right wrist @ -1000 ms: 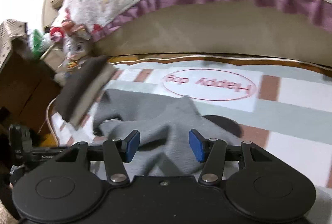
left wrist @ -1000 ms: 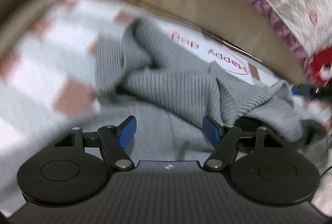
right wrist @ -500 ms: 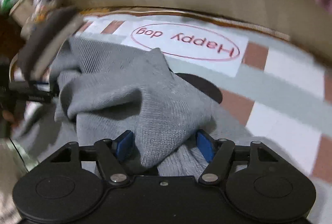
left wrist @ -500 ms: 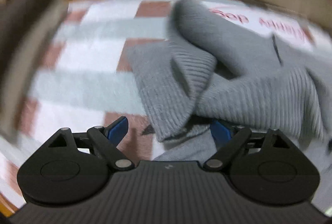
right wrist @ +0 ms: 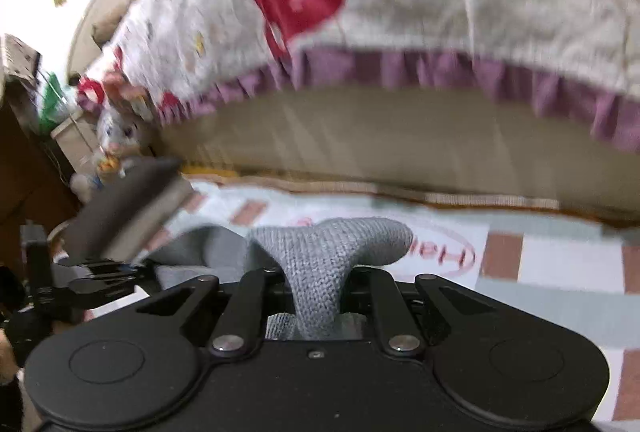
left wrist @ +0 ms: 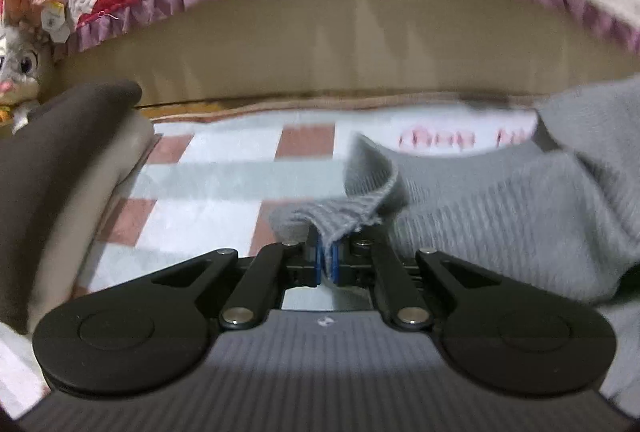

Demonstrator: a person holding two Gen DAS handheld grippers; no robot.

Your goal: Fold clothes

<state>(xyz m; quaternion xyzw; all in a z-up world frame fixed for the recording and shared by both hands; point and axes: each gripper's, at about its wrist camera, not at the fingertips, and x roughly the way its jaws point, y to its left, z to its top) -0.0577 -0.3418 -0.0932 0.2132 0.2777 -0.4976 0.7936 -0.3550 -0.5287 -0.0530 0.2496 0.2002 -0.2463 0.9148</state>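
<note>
Both hand-held grippers, spread a second ago, have since pinched the grey ribbed-knit sweater (left wrist: 500, 200): the left hand-held gripper (left wrist: 328, 264) nips a thin hem edge, the right hand-held gripper (right wrist: 318, 296) a thick soft bunch, the slack garment stretching rightward from the left one above the checked mat (left wrist: 224, 172).

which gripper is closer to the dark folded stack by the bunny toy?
Left. The left gripper, shut on the grey sweater, sits just right of the dark folded stack. The right gripper, also shut on the sweater, is farther right, with the left gripper between.
</note>
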